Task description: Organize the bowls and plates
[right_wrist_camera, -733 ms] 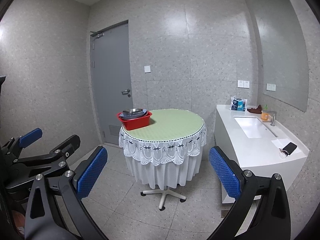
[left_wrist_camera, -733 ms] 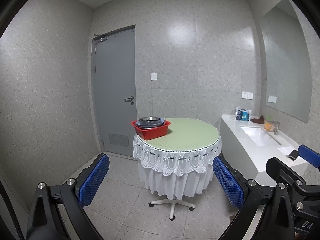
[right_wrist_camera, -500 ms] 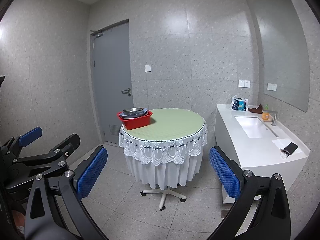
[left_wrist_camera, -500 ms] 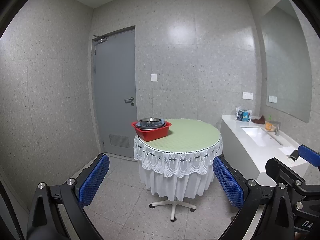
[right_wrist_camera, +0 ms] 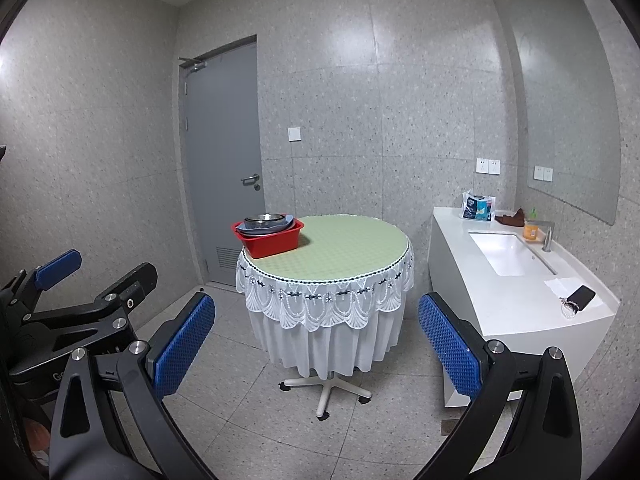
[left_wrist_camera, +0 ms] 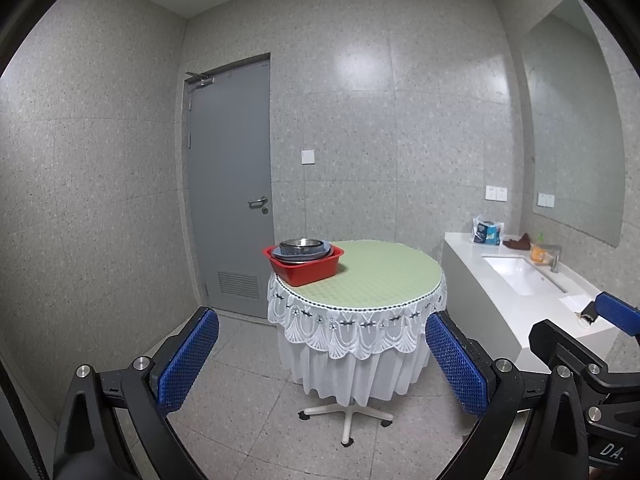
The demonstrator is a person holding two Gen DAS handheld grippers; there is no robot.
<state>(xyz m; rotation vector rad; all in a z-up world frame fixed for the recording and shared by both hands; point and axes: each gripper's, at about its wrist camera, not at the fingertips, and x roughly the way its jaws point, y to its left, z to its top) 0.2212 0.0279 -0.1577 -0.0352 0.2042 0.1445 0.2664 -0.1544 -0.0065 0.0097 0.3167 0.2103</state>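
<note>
A red plastic basin (left_wrist_camera: 306, 266) (right_wrist_camera: 269, 238) sits at the left edge of a round table (left_wrist_camera: 380, 276) (right_wrist_camera: 344, 248) with a green top and white lace skirt. Stacked in it are a grey-blue plate and a steel bowl (left_wrist_camera: 301, 246) (right_wrist_camera: 267, 219). My left gripper (left_wrist_camera: 320, 356) is open and empty, well short of the table. My right gripper (right_wrist_camera: 316, 344) is open and empty, likewise far back. The left gripper also shows at the left of the right wrist view (right_wrist_camera: 92, 276).
A white counter with a sink (right_wrist_camera: 508, 258) runs along the right wall, with a tissue pack (right_wrist_camera: 476, 208), an orange bottle, a tap and a phone (right_wrist_camera: 582, 296) on it. A grey door (left_wrist_camera: 232, 184) stands behind the table. The floor is tiled.
Both views have shifted slightly; the table and basin sit a little further right in the frames. Both grippers stay open.
</note>
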